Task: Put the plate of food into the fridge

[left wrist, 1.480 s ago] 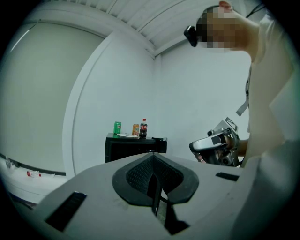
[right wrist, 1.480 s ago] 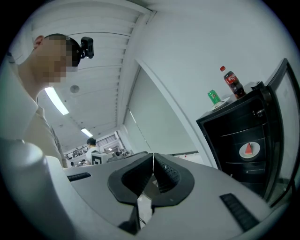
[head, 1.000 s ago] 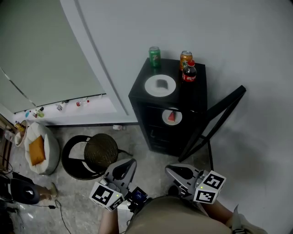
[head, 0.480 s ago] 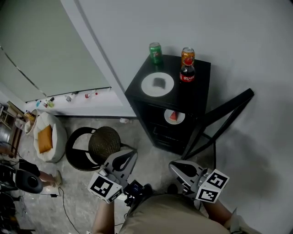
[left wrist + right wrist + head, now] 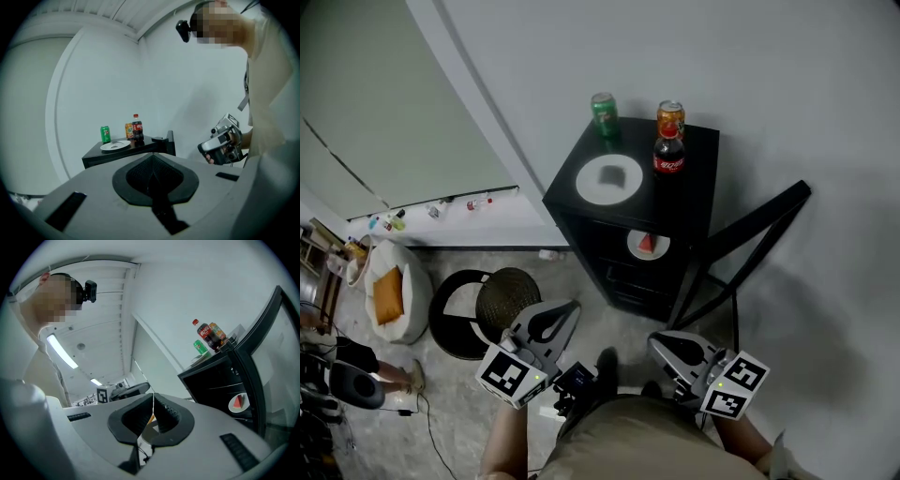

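Since a second ago the fridge (image 5: pixel 696 167) has slid a little leftward in the head view, and a dark shoe (image 5: pixel 606 361) now shows between the two grippers. The left gripper (image 5: pixel 565 310) and right gripper (image 5: pixel 660 343) hang low by the person's waist, well short of the fridge. Each has its jaws pressed together on nothing, probably because there is nothing to carry at this moment. A plate (image 5: pixel 633 246) with a red wedge (image 5: pixel 649 243) already lies flat on an upper shelf inside, behind the open door (image 5: pixel 741 246), so the food rests level. Being round, it has no long axis; the wedge seems to aim its narrow end at the fridge's back, though it is too small to be sure. A second plate (image 5: pixel 584 183) sits on top, beside a green can (image 5: pixel 602 107) and cola bottle (image 5: pixel 667 154).
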`<state>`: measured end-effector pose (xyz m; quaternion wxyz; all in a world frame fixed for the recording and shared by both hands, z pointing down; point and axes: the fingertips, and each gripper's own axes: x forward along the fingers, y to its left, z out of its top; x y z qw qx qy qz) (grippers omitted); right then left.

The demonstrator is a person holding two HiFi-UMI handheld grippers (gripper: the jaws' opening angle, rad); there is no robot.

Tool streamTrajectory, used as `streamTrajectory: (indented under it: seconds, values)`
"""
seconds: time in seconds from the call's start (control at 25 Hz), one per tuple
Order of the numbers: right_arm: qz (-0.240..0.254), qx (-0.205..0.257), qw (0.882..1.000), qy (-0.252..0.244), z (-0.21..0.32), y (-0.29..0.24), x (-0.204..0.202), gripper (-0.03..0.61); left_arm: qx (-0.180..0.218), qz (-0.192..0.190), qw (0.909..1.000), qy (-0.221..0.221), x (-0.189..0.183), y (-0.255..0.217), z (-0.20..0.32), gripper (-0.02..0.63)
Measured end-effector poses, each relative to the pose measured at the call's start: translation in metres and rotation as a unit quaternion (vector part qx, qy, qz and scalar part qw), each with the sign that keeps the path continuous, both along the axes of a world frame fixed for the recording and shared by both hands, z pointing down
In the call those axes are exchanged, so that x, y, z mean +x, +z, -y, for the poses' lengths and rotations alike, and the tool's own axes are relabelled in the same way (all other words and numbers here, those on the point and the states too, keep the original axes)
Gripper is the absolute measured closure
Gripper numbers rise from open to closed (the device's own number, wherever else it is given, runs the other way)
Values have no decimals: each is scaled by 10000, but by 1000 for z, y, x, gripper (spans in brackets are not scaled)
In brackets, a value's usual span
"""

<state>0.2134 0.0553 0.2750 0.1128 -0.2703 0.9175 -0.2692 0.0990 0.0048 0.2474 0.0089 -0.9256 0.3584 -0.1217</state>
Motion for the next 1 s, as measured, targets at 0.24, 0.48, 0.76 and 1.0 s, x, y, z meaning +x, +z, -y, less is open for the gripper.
streamTrajectory:
  seconds: [0.24, 0.48, 0.76, 1.0]
  values:
    - [-146, -91, 9992, 372, 16, 6, 6, 558, 29, -97, 9996, 280, 0, 7, 29, 603]
    - [-411, -283, 9972, 548, 41, 10, -11, 558, 137, -19, 9986, 516, -11, 10, 70, 603]
    - [-691, -373, 9949, 638, 73, 10, -35, 558, 313, 21, 9958, 858, -24, 11, 111, 603]
    - [-881, -430, 9924, 739, 89, 9, -55, 558, 724, 472, 9863, 1406, -24, 8, 137, 601]
